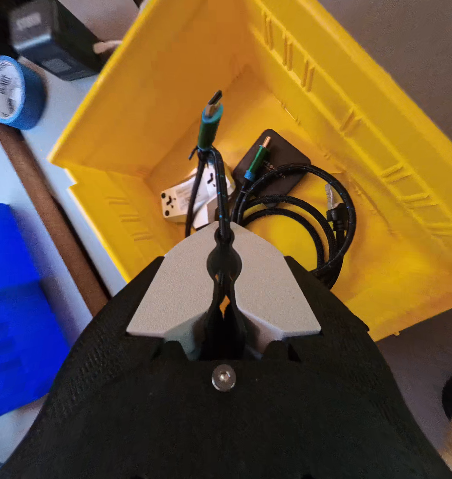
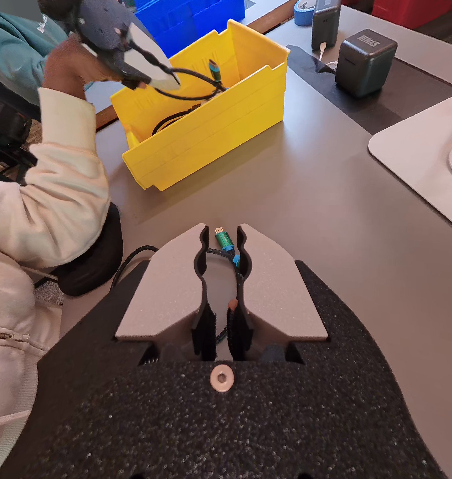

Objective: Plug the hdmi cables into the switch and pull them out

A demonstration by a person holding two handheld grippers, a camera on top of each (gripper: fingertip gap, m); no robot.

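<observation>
The left gripper (image 1: pixel 223 233) had its jaws clamped on a braided HDMI cable (image 1: pixel 221 186), plug raised at centre frame above the yellow bin (image 1: pixel 323 85). The switch (image 1: pixel 279 158) lay beneath; tangled coils might drag it up. The right gripper (image 2: pixel 223 230) stood part open over another plug (image 2: pixel 223 239) on the worktop (image 2: pixel 310 194).

Your left tongs clamped and raised, your right tongs parted and low

Your left tongs (image 1: pixel 224 233) are pinched together at the tips, pointing steeply down; in the right wrist view they (image 2: pixel 168 77) sit high, gripped in your left hand (image 2: pixel 64 67) with the cream-sleeved forearm (image 2: pixel 61 186) bent upward. Your right tongs (image 2: pixel 223 241) are level and low, jaws apart with a clear gap, seemingly touching nothing, though the angle hides their undersides.
</observation>
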